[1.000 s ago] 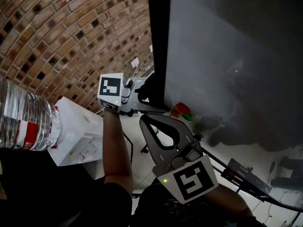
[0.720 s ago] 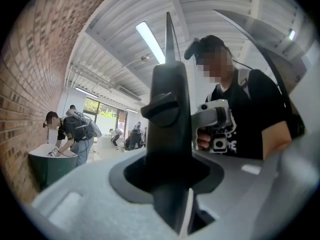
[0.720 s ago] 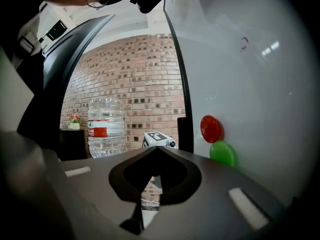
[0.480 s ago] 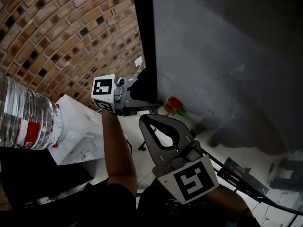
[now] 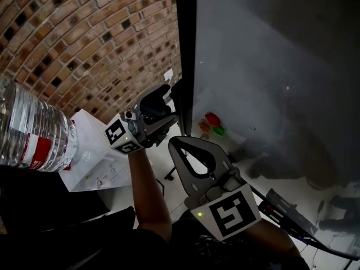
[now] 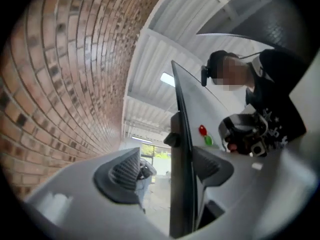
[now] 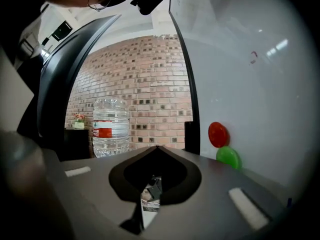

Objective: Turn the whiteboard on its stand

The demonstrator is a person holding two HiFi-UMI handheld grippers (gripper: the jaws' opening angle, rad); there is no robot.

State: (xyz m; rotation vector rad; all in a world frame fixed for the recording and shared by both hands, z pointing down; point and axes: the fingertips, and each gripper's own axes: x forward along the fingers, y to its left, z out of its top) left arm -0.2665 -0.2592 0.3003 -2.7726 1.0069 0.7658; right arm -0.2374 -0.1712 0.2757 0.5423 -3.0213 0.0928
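The whiteboard [image 5: 270,66] stands upright with its dark left frame edge [image 5: 184,49] facing me. My left gripper [image 5: 166,97] tilts upward at that edge. In the left gripper view the frame edge [image 6: 181,184] runs between the left gripper's [image 6: 167,171] jaws, which have just been opening; a gap shows beside the left pad [image 6: 125,176]. My right gripper [image 5: 175,143] hangs lower in front of the board, shut and empty, its tip [image 7: 157,149] pointing level at the wall.
A red magnet [image 5: 212,118] and a green magnet [image 5: 218,130] stick low on the board. A large water bottle [image 5: 31,134] and a white box [image 5: 90,156] sit at left before the brick wall [image 5: 84,38]. Dark stand parts [image 5: 287,207] lie at lower right.
The left gripper has tipped upward, its marker cube swinging down and left, and its jaws have spread apart around the board's edge. The right gripper stayed put.
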